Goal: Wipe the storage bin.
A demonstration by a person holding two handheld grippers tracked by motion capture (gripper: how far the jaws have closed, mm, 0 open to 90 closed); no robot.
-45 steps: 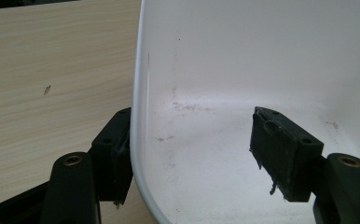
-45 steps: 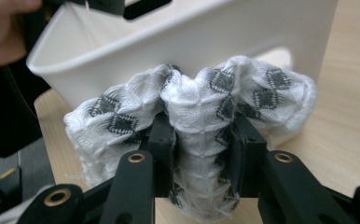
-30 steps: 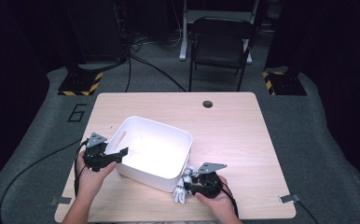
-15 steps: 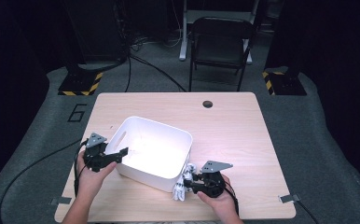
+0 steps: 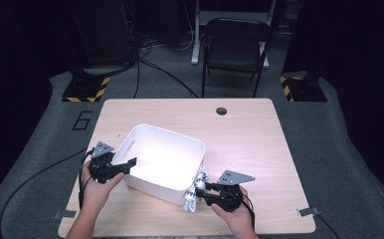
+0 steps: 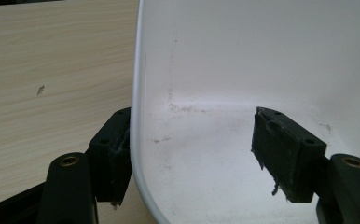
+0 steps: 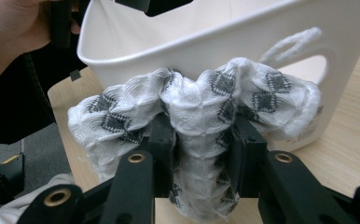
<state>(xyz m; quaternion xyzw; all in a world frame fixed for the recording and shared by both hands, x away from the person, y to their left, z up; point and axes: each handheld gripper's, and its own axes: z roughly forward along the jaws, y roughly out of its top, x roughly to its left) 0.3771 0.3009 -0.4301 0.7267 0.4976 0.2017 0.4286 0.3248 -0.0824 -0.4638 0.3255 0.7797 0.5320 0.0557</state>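
A recording lab or studio, dark walls, grey carpet (image 5: 339, 149), wooden desk (image 5: 259, 144), hazard-striped stand bases (image 5: 85, 92), floor cables (image 5: 165, 72), folding chair (image 5: 235, 50) at far side

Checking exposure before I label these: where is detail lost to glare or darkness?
High view: the white bin's floor glares to blank white and the room behind sinks into black. Left gripper view: soft, the bin wall pale. Right gripper view: the sock shows its knit sharply.

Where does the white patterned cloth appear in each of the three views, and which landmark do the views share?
High view: the cloth hangs at the bottom centre, held by the right gripper beside the white bin.
Left gripper view: the cloth is not in it.
Right gripper view: the cloth bulges at the centre, pinched between the jaws.
Shared landmark: the white bin, seen in all three views.
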